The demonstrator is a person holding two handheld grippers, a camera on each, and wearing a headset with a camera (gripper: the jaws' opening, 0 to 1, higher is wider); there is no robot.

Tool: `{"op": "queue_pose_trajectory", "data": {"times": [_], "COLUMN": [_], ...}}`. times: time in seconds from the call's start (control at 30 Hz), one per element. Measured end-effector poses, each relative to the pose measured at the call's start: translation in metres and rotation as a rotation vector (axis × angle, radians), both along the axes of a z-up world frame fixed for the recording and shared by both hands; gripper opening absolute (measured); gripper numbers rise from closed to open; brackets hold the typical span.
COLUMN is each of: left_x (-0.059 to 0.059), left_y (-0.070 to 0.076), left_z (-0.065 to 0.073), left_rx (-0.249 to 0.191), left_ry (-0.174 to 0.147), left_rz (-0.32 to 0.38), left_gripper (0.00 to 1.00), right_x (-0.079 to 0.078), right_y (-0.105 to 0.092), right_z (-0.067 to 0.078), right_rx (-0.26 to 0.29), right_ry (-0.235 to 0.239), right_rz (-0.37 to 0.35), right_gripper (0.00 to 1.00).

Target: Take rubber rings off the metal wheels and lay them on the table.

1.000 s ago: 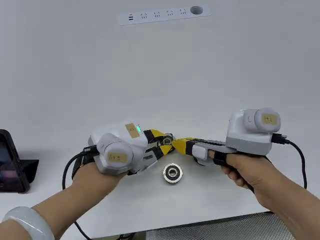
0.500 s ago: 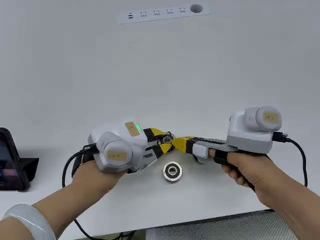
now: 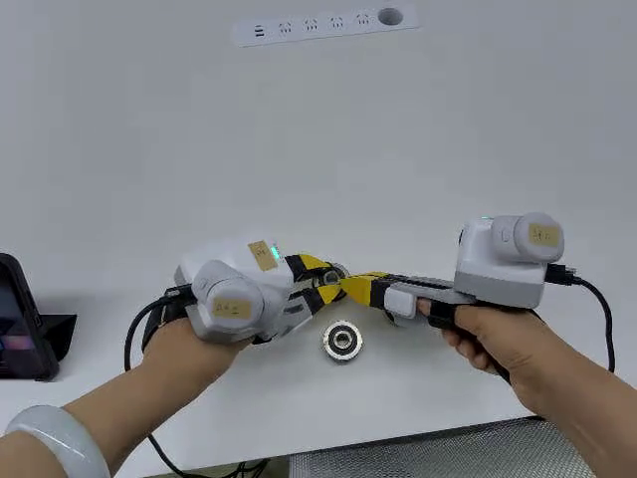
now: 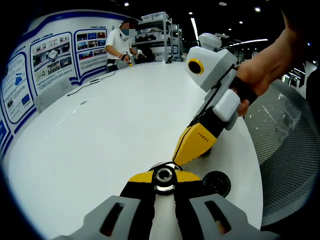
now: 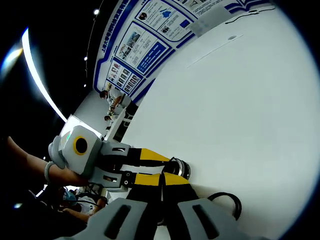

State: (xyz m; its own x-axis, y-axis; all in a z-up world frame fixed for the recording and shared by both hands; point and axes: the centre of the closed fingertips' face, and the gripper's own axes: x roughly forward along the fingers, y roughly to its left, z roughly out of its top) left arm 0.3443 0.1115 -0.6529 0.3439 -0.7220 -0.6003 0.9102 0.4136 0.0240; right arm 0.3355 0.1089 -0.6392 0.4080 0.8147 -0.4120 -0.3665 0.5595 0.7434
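Left gripper view first: the left gripper (image 4: 164, 179) has its black-and-yellow fingers clamped on a small round silver metal wheel (image 4: 164, 174), which sits upright between the tips with its dark hub facing the camera. From the upper right comes the right gripper (image 4: 177, 159). Its yellow fingers are pressed together into one wedge, and the tip touches the rim of the held wheel just above the left fingers. The right gripper view agrees: its own fingers lie together, with the wheel right at their tip, gripped from the other side by the left pair.

And what has changed over the last second? Very little. In the head view both grippers are still locked nose to nose at the same spot above the white table (image 4: 110, 125), and the right one has barely lifted. The wheel stays in the left fingers, with no ring dangling from the right ones. So the pull seems not to have gone through yet. This looks like the moment of getting a bite on the black rubber ring, but the ring is too small to tell whether the right fingers truly have it.

Below and just beyond both sets of fingers, a second round wheel with a dark rim (image 4: 217, 183) lies flat on the table, apart from them. Whether it still wears its ring cannot be told.
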Motion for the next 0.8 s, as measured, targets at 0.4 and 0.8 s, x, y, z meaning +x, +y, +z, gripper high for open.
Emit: {"op": "queue_pose_trajectory", "data": {"times": [0.4,0.8], "left_x": [-0.002,0.0], "left_y": [0.001,0.018], "left_z": [0.005,0.009], "left_rx": [-0.019,-0.026], "left_ry": [-0.016,-0.036], "left_rz": [-0.022,0.013], "left_gripper": [0.19,0.31], "right_x": [0.005,0.005], "right_y": [-0.004,-0.003], "right_z": [-0.009,-0.006], "right_rx": [-0.025,-0.019], "right_ry": [0.008,0.011], "right_rz": [-0.027,-0.028], "right_gripper": [0.02,0.02]}}
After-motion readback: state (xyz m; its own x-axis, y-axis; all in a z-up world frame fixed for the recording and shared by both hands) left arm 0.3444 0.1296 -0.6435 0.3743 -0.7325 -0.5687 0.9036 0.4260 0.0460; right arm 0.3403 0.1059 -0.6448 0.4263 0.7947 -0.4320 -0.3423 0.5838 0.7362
